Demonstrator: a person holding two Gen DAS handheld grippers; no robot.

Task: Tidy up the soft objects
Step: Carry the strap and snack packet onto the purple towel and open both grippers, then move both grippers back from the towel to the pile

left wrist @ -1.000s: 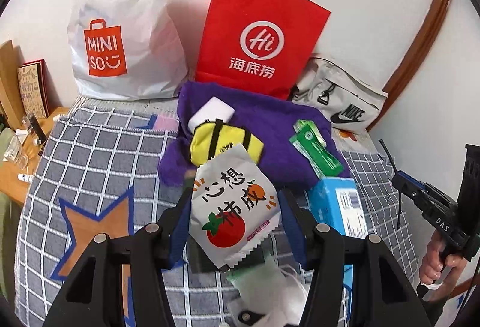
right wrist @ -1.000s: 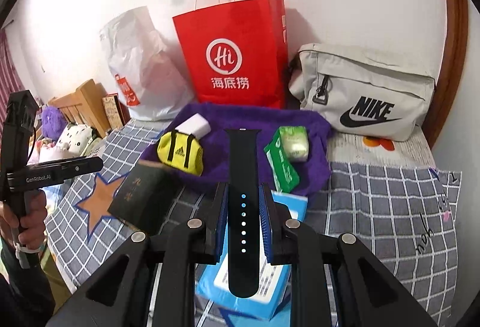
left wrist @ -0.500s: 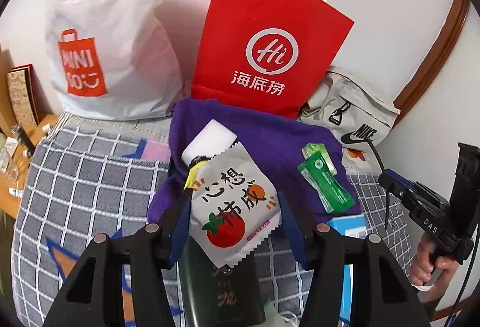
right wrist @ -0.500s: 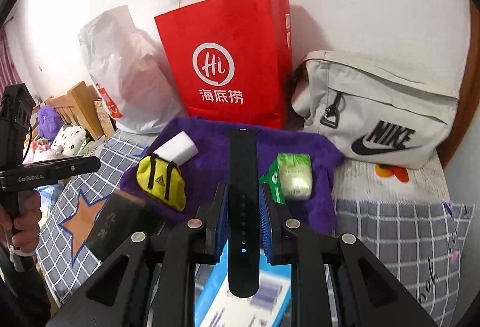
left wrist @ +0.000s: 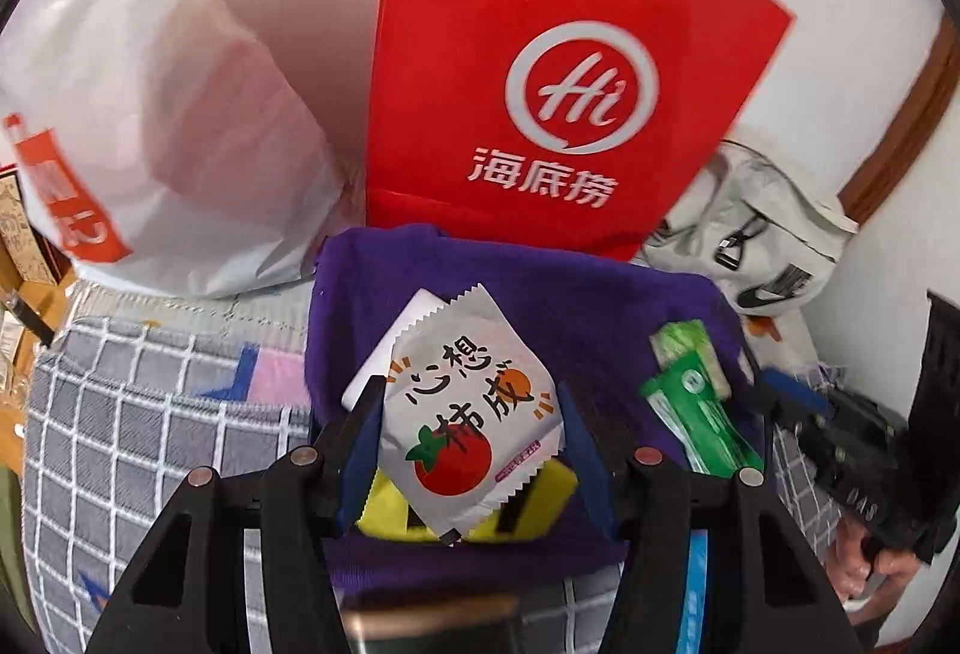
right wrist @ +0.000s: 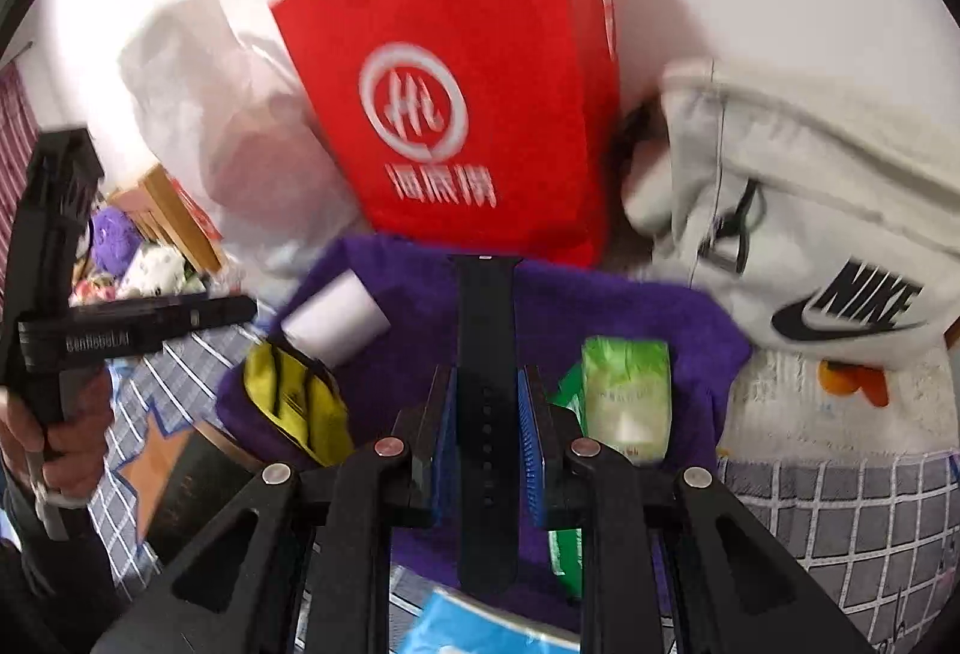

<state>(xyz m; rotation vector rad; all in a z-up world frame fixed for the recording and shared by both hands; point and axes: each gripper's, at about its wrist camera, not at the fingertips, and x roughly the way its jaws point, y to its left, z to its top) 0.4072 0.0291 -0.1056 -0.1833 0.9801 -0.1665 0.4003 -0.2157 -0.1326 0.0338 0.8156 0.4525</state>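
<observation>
My left gripper (left wrist: 471, 414) is shut on a silver snack packet (left wrist: 471, 408) with a tomato picture, held above the purple towel (left wrist: 576, 306). My right gripper (right wrist: 486, 402) is shut on a black watch strap (right wrist: 485, 354), also over the purple towel (right wrist: 408, 306). On the towel lie a yellow pouch (right wrist: 294, 408), a white block (right wrist: 336, 318), a pale green tissue pack (right wrist: 627, 396) and a green packet (left wrist: 699, 414). The yellow pouch (left wrist: 540, 510) shows under the snack packet in the left wrist view.
A red paper bag (left wrist: 540, 72) stands against the wall behind the towel, with a white plastic bag (left wrist: 156, 114) to its left and a grey Nike bag (right wrist: 810, 234) to its right. A checked bedcover (left wrist: 150, 414) lies below. A blue box (right wrist: 480, 630) and a dark book (right wrist: 192, 492) lie nearer.
Both grippers have moved forward over the purple towel toward the red bag, carrying the snack packet and the watch strap. Both views are blurred by motion now.
</observation>
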